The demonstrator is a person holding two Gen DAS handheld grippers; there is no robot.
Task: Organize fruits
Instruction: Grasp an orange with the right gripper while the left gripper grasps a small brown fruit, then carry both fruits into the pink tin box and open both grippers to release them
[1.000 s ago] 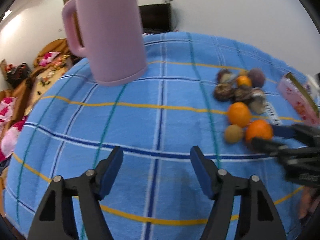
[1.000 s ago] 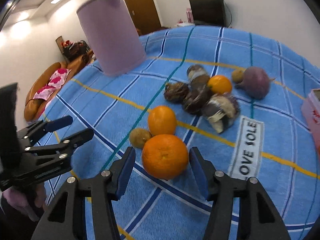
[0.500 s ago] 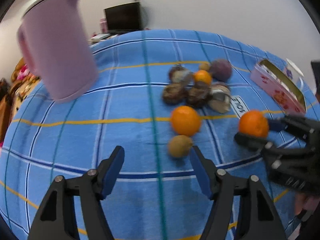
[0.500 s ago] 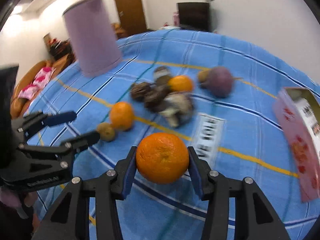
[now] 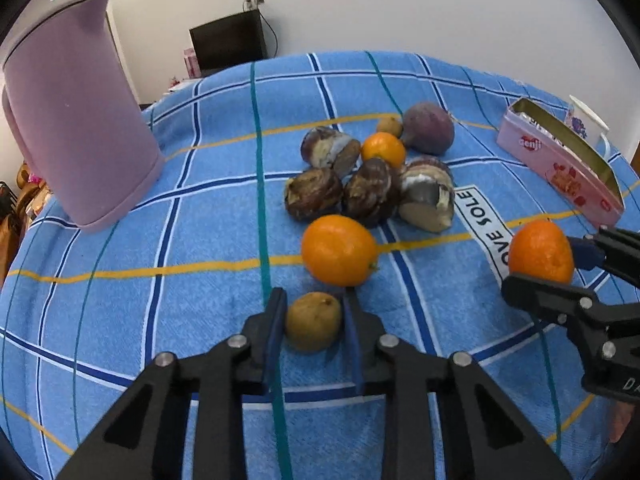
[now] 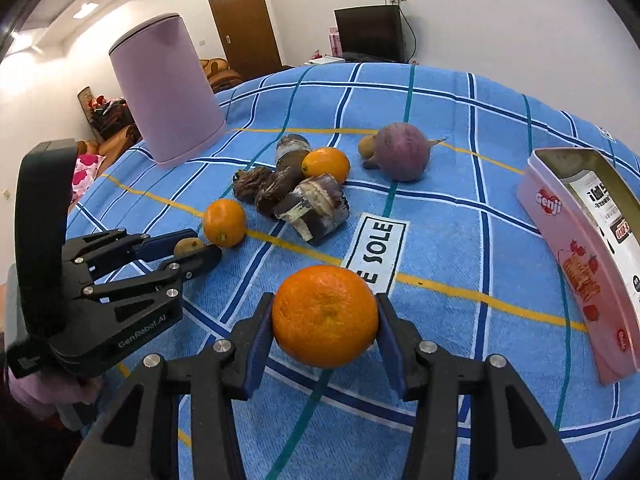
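Little sorting is judged done: most fruit is still heaped mid-worktop [image 5: 120, 320], with the tin [image 6: 576, 248] holding none. An orange [image 6: 325, 316] is clamped, lifted, by the right gripper [image 6: 325, 344]. A small brown fruit [image 5: 313, 321] on the cloth is flanked closely by the left gripper [image 5: 314, 336]; contact cannot be told.

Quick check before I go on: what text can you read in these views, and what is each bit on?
"OVE SOLE": white label sewn on the blue tablecloth; its first letter is cut off or covered.
"genji": pink tin, on a red heart on its side.
"GenRobot.AI": body of the left gripper, seen from the right wrist camera.
Small print on the card inside the tin: too small to read.
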